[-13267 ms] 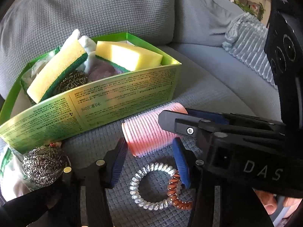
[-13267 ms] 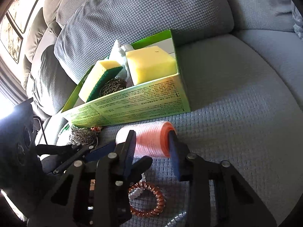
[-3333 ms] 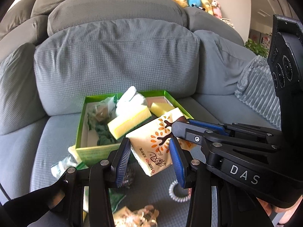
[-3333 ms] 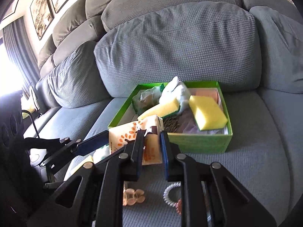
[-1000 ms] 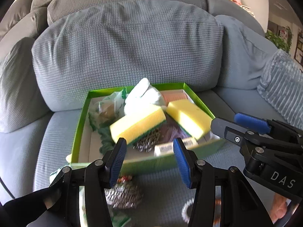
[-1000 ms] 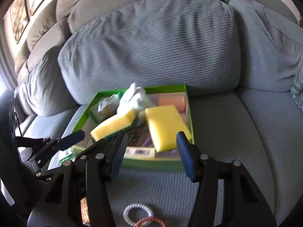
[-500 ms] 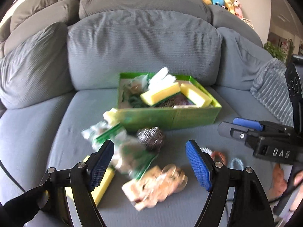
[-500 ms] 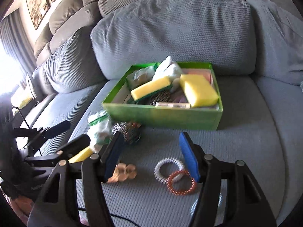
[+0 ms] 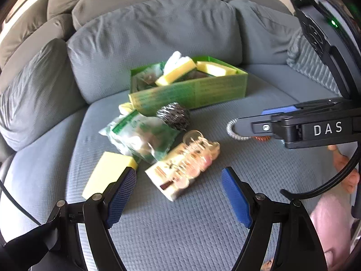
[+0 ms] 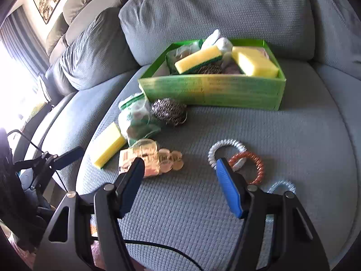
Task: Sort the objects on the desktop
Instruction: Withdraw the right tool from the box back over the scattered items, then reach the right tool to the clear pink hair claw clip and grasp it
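Note:
A green box (image 9: 203,92) (image 10: 212,92) sits on the grey sofa seat, holding yellow sponges, a scourer and packets. In front of it lie a steel scourer (image 9: 173,115) (image 10: 168,110), a green-and-white packet (image 9: 140,135) (image 10: 135,117), a loose yellow sponge (image 9: 106,174) (image 10: 108,144) and a clear pack of small gold pieces (image 9: 187,160) (image 10: 153,155). Silver (image 10: 225,146), orange (image 10: 248,164) and clear (image 10: 282,187) spiral hair ties lie to the right. My left gripper (image 9: 178,180) is open and empty just short of the clear pack. My right gripper (image 10: 180,166) is opening with nothing between its jaws, near the hair ties.
Sofa back cushions (image 9: 158,33) rise behind the box. A ribbed grey pillow (image 9: 315,72) lies at the far right. A black cable (image 10: 158,248) runs over the seat's front edge. A person's hand (image 9: 345,174) holds the right gripper.
Both grippers have drawn back from the box and sunk toward the loose things on the seat. The left jaws have spread much wider and the right ones a little.

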Action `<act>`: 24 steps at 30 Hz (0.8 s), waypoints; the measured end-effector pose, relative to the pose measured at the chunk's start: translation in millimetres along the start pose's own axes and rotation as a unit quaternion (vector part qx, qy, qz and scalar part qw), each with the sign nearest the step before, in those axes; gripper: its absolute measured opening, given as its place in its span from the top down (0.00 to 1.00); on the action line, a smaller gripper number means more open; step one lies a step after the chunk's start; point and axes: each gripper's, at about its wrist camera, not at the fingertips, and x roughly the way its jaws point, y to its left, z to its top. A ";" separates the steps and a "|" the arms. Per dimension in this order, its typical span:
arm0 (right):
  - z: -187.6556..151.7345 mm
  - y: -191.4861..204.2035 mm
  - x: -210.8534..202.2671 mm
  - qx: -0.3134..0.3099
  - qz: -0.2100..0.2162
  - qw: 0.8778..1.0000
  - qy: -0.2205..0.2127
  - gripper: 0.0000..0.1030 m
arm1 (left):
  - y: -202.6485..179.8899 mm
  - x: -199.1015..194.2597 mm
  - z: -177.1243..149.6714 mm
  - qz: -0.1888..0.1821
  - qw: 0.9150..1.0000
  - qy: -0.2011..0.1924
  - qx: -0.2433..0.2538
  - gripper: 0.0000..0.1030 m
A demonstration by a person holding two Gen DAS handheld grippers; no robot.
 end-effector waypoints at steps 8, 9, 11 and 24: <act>-9.6 4.1 8.9 0.001 0.011 1.000 0.012 0.36 | 3.5 12.9 -8.7 -0.026 1.000 0.002 -0.017 0.23; -9.7 4.6 10.0 0.001 0.012 1.000 0.013 0.36 | 4.6 14.7 -9.0 -0.029 0.999 0.002 -0.020 0.23; -9.7 5.0 13.2 0.003 0.015 1.000 0.016 0.36 | 6.0 18.6 -9.1 -0.033 0.999 0.004 -0.024 0.23; -4.4 6.2 30.8 0.020 0.039 0.999 0.027 0.36 | 12.4 38.0 -5.8 -0.052 0.998 0.008 -0.044 0.23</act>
